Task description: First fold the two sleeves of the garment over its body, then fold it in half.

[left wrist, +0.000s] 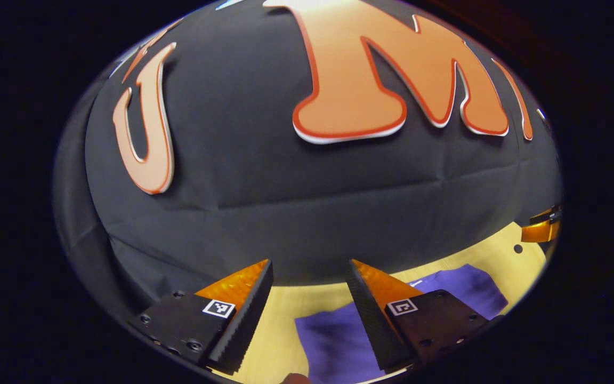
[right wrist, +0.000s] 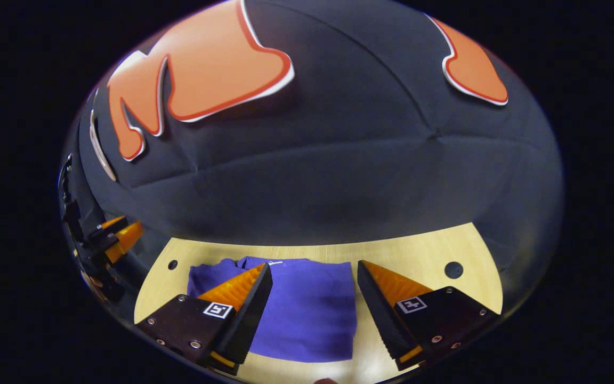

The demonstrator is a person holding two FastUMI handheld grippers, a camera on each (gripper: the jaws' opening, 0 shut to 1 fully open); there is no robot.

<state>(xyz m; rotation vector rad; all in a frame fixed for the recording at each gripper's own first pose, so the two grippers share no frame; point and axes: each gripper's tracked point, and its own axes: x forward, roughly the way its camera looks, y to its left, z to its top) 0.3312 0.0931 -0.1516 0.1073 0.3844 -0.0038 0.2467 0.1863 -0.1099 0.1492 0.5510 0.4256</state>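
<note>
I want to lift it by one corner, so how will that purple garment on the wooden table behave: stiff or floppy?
Probably floppy: the purple garment lies flat on the table with soft, rumpled edges, so a lifted corner would likely drape and trail. It looks like thin knit cloth, so probably light. Pushed, it would more likely bunch than slide whole. Both the left gripper and right gripper hover open above it.

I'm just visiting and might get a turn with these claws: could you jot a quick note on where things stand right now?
Left claw: open, holding nothing, raised above the table.
Right claw: open, empty, also raised.
The purple garment lies on the wooden table as a compact, roughly rectangular bundle; no sleeve sticks out in the right gripper view.
Done, by the look of it: the sleeves are tucked in, probably the half fold too.
Left: check the fold; tidy if needed.
</note>
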